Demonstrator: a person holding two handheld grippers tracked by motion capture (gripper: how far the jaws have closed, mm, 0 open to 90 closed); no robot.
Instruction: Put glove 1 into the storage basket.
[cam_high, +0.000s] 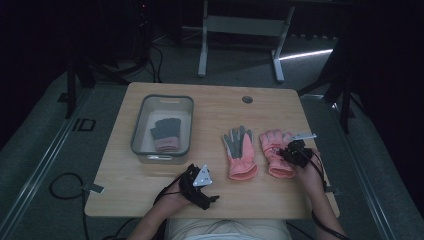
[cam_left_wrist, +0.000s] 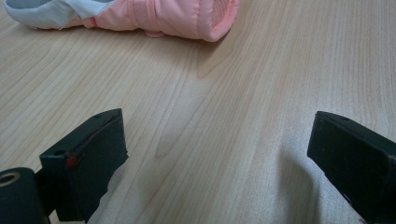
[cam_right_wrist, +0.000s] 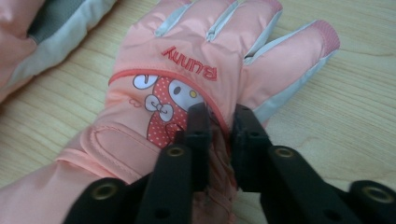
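Two pink gloves lie side by side on the wooden table (cam_high: 210, 110). The left one (cam_high: 240, 150) shows its grey palm. The right one (cam_high: 272, 142) lies back up and carries a cartoon bunny print (cam_right_wrist: 187, 46). My right gripper (cam_high: 295, 150) sits over this glove's right side. In the right gripper view its jaws (cam_right_wrist: 219, 116) are nearly together, with a fold of the pink fabric pinched between them beside the thumb. My left gripper (cam_high: 200, 184) rests near the table's front edge, open (cam_left_wrist: 217, 135) over bare wood, with the grey-palmed glove's cuff (cam_left_wrist: 177, 16) some way ahead of it.
A grey plastic bin (cam_high: 162, 97) stands at the table's left, holding a grey glove with a pink cuff (cam_high: 166, 131). A round cable hole (cam_high: 247, 99) lies near the far edge. The grey-palmed glove (cam_right_wrist: 28, 28) lies just left of the pinched one.
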